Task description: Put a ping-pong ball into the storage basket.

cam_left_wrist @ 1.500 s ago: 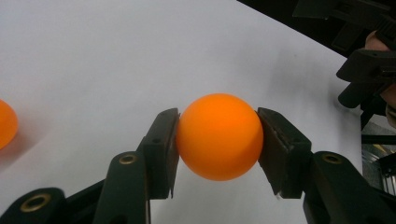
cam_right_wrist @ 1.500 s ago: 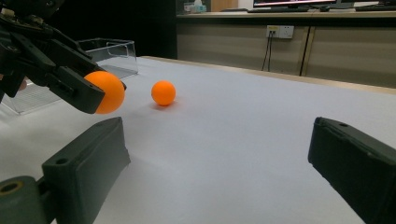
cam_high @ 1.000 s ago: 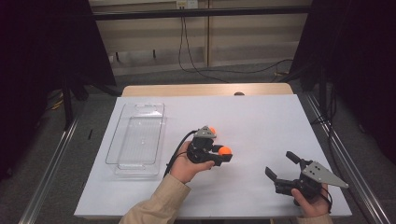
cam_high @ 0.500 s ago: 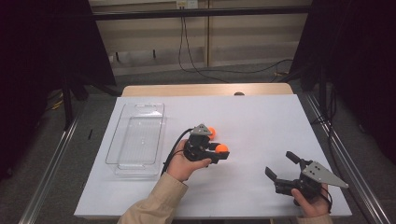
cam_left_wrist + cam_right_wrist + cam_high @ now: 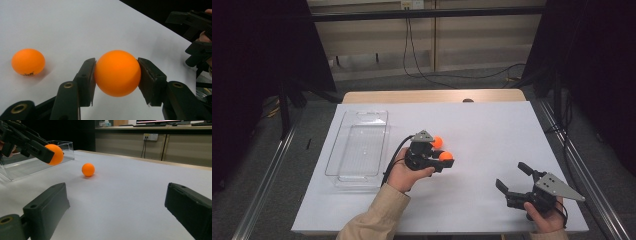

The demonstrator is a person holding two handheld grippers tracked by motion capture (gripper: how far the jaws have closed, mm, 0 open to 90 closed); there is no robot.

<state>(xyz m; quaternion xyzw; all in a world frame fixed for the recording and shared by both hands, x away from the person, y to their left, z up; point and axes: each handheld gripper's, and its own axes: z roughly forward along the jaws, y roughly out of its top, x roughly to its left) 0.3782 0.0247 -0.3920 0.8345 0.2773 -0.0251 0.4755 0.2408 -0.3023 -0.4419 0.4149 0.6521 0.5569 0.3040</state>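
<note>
My left gripper (image 5: 445,157) is shut on an orange ball (image 5: 446,155) and holds it just above the white table, right of the clear tray (image 5: 359,147). In the left gripper view both black pads (image 5: 87,77) press the ball (image 5: 117,73) from either side. A second orange ball (image 5: 437,142) lies loose on the table just beyond it, also seen in the gripper views (image 5: 28,62) (image 5: 88,169). My right gripper (image 5: 511,175) rests near the front right edge, its jaws wide apart (image 5: 117,205) with nothing between them.
The tray (image 5: 25,165) stands left of centre with nothing in it. A white sheet (image 5: 492,130) covers the table, with a wooden strip along the far edge. Metal rails run along both sides.
The left gripper, with the ball in it, has shifted slightly left toward the tray. The loose ball and the right gripper have stayed put.
</note>
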